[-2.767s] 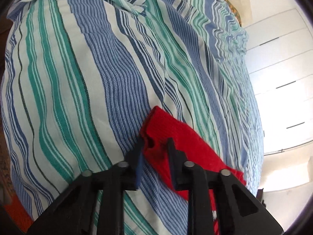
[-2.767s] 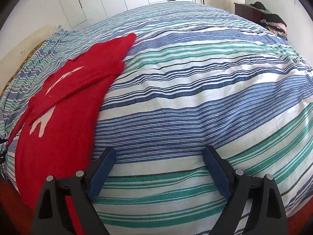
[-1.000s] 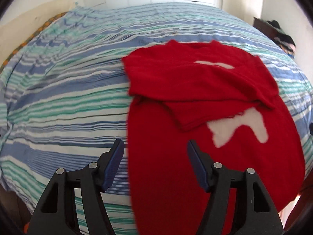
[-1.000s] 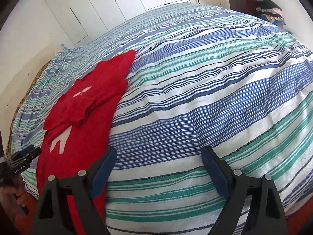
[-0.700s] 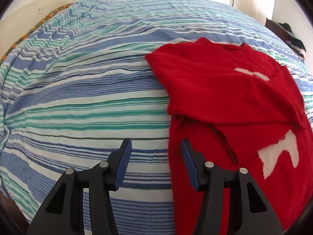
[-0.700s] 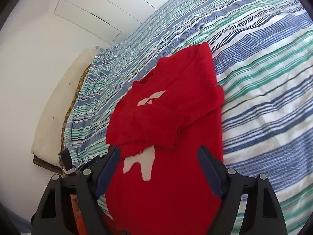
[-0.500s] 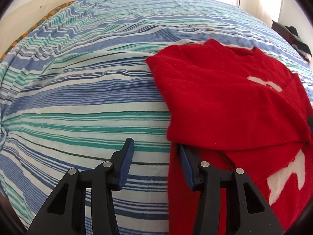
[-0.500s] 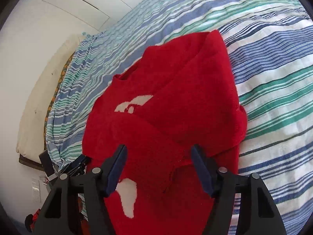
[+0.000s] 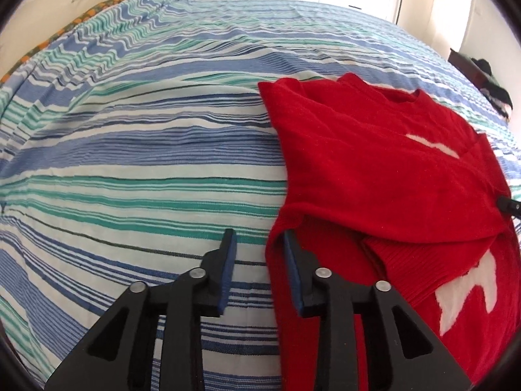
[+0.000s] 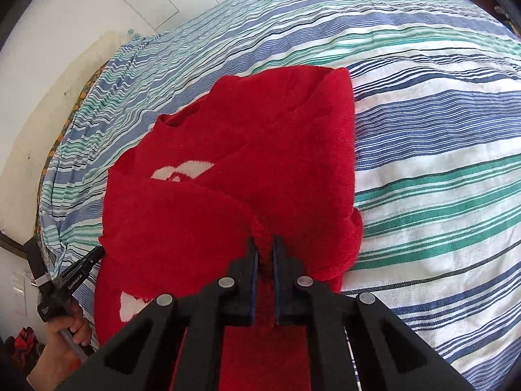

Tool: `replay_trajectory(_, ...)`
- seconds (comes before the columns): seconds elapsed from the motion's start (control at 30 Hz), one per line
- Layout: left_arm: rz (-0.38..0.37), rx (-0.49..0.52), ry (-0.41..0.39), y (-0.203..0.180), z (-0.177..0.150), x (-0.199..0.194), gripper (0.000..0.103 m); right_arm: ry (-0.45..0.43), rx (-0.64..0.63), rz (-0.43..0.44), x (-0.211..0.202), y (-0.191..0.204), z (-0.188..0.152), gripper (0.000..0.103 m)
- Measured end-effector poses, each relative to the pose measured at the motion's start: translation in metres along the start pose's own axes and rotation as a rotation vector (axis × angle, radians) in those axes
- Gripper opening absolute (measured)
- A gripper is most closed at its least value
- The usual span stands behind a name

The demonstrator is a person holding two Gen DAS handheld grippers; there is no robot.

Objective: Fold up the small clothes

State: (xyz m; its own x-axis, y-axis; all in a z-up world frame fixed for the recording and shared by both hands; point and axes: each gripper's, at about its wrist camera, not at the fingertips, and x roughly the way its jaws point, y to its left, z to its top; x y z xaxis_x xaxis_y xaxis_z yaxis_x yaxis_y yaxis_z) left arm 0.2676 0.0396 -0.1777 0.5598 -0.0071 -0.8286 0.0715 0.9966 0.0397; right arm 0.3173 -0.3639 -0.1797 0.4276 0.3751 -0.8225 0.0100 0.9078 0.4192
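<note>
A: Right claw (image 10: 264,244): state?
B: Just closed, pinching a fold of the red sweater (image 10: 234,169).
A: Left claw (image 9: 257,239)?
B: Part open, jaws just widened; the sweater's left edge lies between them, pads not pressing.
A: Sweater location?
B: Flat on the striped bed (image 9: 130,169), sleeves folded inward, white motif showing.

Both wrist cams sit low and close, angled down across the striped bed (image 9: 136,169): left from the red sweater's (image 9: 374,169) left edge, right from its right (shared: sweater, bedspread, far white cupboards (image 10: 136,3)).
</note>
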Motion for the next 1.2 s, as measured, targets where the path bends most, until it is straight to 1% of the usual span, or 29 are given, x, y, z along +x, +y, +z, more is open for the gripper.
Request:
replay_trajectory(0.07, 0.031, 0.038, -0.008, -0.009, 0.006, 0.005, 0.046, -0.008, 0.007, 0.002, -0.001, 0.001, -0.001, 0.01)
replay_trajectory(0.17, 0.039, 0.044, -0.001, -0.011, 0.011, 0.013, 0.046, -0.014, -0.003, 0.007, -0.004, 0.006, -0.003, 0.011)
replay_trajectory(0.23, 0.031, 0.049, -0.012, -0.011, 0.01, 0.011, 0.042, -0.02, -0.023, 0.008, -0.009, 0.012, -0.003, 0.012)
replay_trajectory(0.27, 0.016, 0.047, -0.018, -0.01, 0.009, 0.011, 0.026, -0.026, -0.032, 0.008, -0.012, 0.016, -0.003, 0.012)
replay_trajectory(0.3, -0.017, 0.026, -0.002, -0.007, 0.008, 0.012, 0.004, -0.031, -0.043, 0.012, -0.014, 0.019, -0.003, 0.012)
replay_trajectory(0.33, -0.016, -0.018, 0.012, -0.001, 0.008, 0.014, 0.002, -0.033, -0.054, 0.017, -0.015, 0.022, -0.003, 0.012)
replay_trajectory(0.37, -0.02, -0.073, 0.008, 0.007, 0.009, 0.013, 0.002, -0.034, -0.063, 0.02, -0.016, 0.025, -0.002, 0.012)
replay_trajectory(0.43, -0.049, -0.195, 0.018, 0.023, 0.009, 0.014, 0.001, -0.033, -0.073, 0.021, -0.015, 0.031, -0.001, 0.012)
replay_trajectory(0.47, -0.064, -0.229, 0.027, 0.027, 0.009, 0.016, 0.001, -0.033, -0.069, 0.02, -0.014, 0.032, 0.0, 0.012)
replay_trajectory(0.5, -0.064, -0.232, 0.033, 0.027, 0.009, 0.017, 0.001, -0.032, -0.063, 0.021, -0.013, 0.032, 0.001, 0.012)
replay_trajectory(0.57, -0.033, -0.187, 0.037, 0.019, 0.008, 0.019, 0.001, -0.028, -0.057, 0.005, -0.008, 0.031, 0.001, 0.013)
replay_trajectory(0.63, -0.022, -0.182, 0.045, 0.016, 0.008, 0.021, 0.002, 0.005, -0.037, -0.045, 0.003, 0.021, 0.001, 0.013)
replay_trajectory(0.67, -0.026, -0.193, 0.053, 0.018, 0.008, 0.022, 0.004, 0.024, -0.015, -0.067, 0.009, 0.014, 0.0, 0.015)
replay_trajectory(0.7, -0.027, -0.2, 0.06, 0.02, 0.008, 0.021, 0.007, 0.032, 0.012, -0.05, 0.01, 0.007, -0.001, 0.017)
replay_trajectory(0.73, -0.024, -0.2, 0.064, 0.022, 0.008, 0.018, 0.009, 0.029, 0.035, -0.024, 0.008, 0.002, -0.002, 0.023)
replay_trajectory(0.77, -0.015, -0.195, 0.066, 0.024, 0.007, 0.015, 0.018, 0.019, 0.045, -0.014, 0.002, -0.001, -0.002, 0.039)
replay_trajectory(0.8, 0.0, -0.189, 0.06, 0.026, 0.005, 0.009, 0.029, 0.0, 0.045, -0.014, -0.005, -0.002, -0.003, 0.051)
replay_trajectory(0.83, 0.02, -0.183, 0.051, 0.03, 0.002, 0.002, 0.034, -0.026, 0.039, -0.018, -0.015, -0.003, -0.004, 0.069)
replay_trajectory(0.87, 0.036, -0.182, 0.041, 0.034, -0.003, -0.006, 0.042, -0.057, 0.027, -0.027, -0.026, -0.002, -0.005, 0.071)
replay_trajectory(0.9, 0.035, -0.189, 0.034, 0.038, -0.009, -0.014, 0.045, -0.08, 0.007, -0.048, -0.036, -0.001, -0.007, 0.071)
replay_trajectory(0.97, 0.012, -0.209, 0.031, 0.043, -0.022, -0.032, 0.046, -0.103, -0.044, -0.062, -0.054, 0.002, -0.015, 0.071)
replay_trajectory(1.03, -0.014, -0.214, 0.021, 0.039, -0.039, -0.053, 0.049, -0.112, -0.103, -0.064, -0.067, 0.008, -0.028, 0.071)
replay_trajectory(1.1, -0.038, -0.205, -0.001, 0.026, -0.056, -0.074, 0.064, -0.115, -0.153, -0.075, -0.077, 0.011, -0.048, 0.071)
replay_trajectory(1.17, -0.065, -0.186, -0.022, 0.01, -0.074, -0.09, 0.073, -0.107, -0.175, -0.101, -0.083, 0.009, -0.07, 0.071)
replay_trajectory(1.2, -0.072, -0.171, -0.026, 0.001, -0.083, -0.094, 0.075, -0.102, -0.176, -0.111, -0.086, 0.007, -0.082, 0.071)
